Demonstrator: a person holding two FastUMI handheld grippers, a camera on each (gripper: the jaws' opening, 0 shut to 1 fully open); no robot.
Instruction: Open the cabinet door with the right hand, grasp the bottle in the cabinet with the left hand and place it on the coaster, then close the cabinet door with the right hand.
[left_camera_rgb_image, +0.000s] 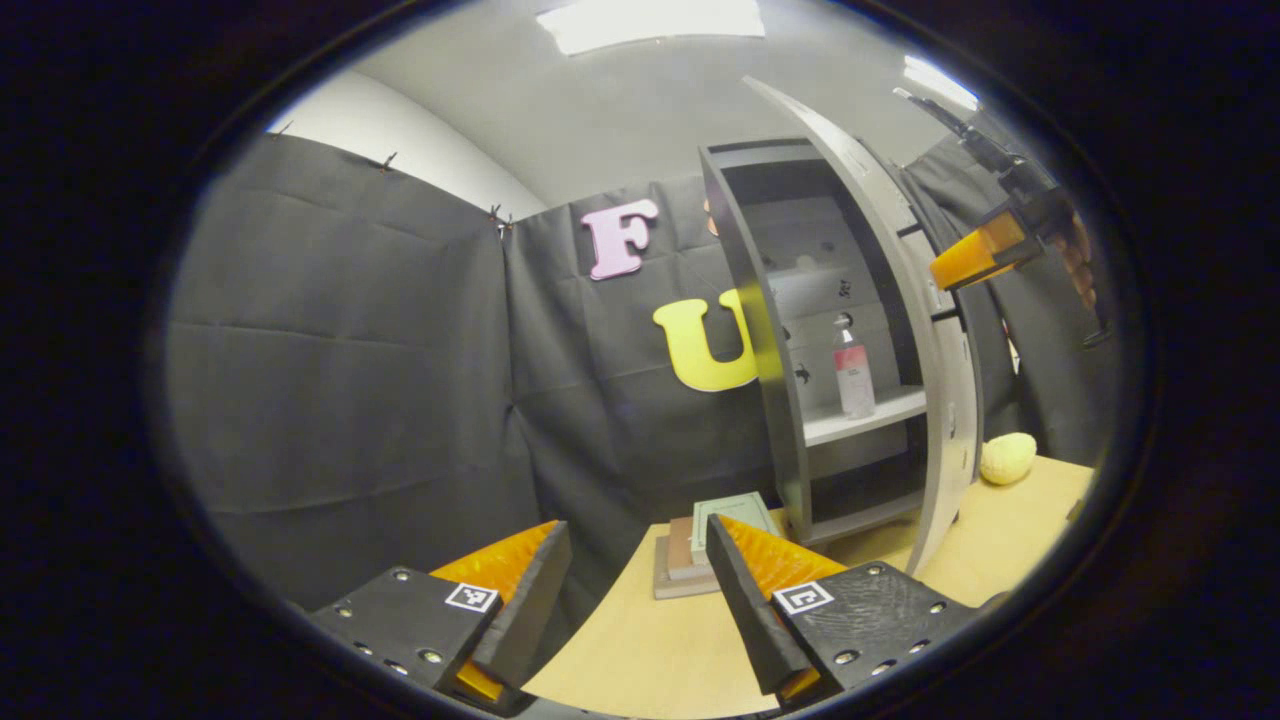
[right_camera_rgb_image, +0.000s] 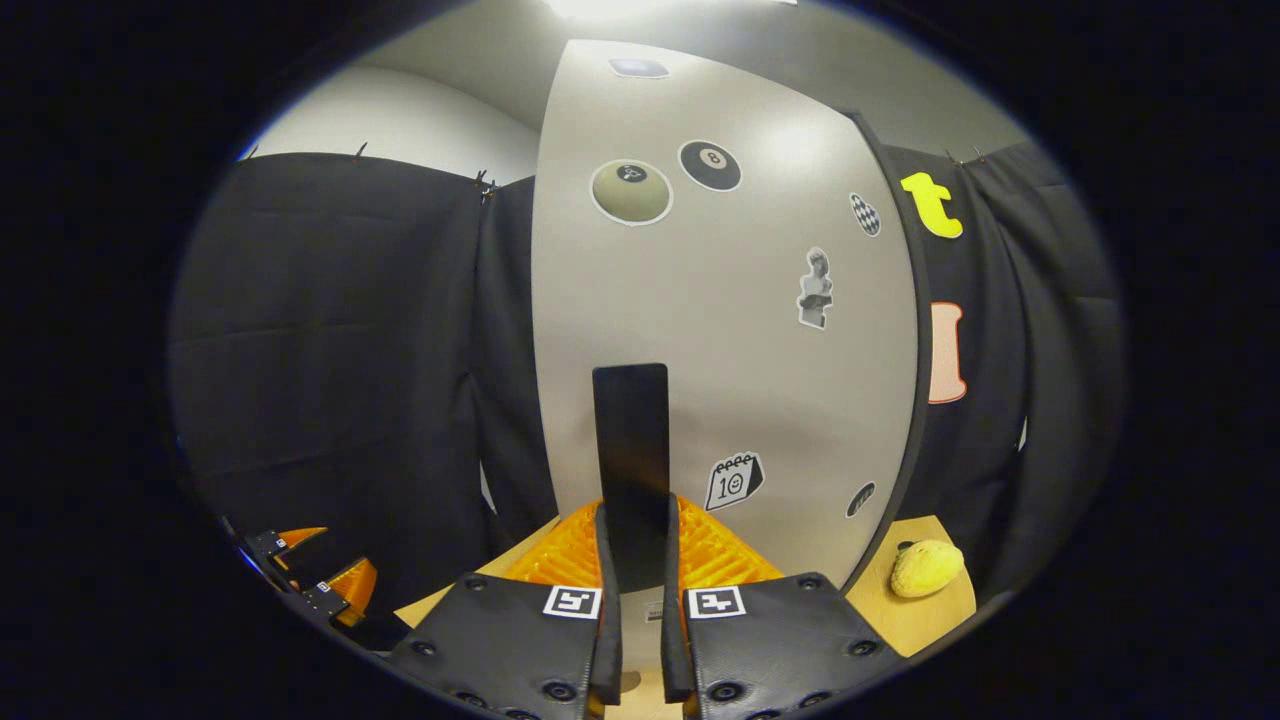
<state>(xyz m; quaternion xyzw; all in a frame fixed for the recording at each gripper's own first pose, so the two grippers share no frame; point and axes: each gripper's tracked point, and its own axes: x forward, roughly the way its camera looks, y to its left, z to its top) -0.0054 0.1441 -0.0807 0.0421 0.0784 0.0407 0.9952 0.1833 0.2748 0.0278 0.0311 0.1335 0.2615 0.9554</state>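
The grey cabinet (left_camera_rgb_image: 760, 330) stands on the wooden table with its door (left_camera_rgb_image: 900, 300) swung open. On its white middle shelf stands a clear bottle (left_camera_rgb_image: 853, 370) with pink liquid and a label. My left gripper (left_camera_rgb_image: 635, 545) is open, low over the table's near edge, well short of the cabinet. My right gripper (right_camera_rgb_image: 632, 515) is shut on the door's dark upright handle (right_camera_rgb_image: 630, 440), facing the sticker-covered door front (right_camera_rgb_image: 740, 330). The right gripper (left_camera_rgb_image: 975, 255) also shows in the left gripper view, at the door's edge. The left gripper (right_camera_rgb_image: 315, 575) appears low at the left of the right gripper view.
A stack of flat square pads (left_camera_rgb_image: 710, 545), the top one pale green, lies on the table (left_camera_rgb_image: 650, 640) in front of the cabinet. A yellow sponge-like lump (left_camera_rgb_image: 1007, 458) (right_camera_rgb_image: 926, 567) rests on the table to the right of the door. Black cloth walls surround the booth.
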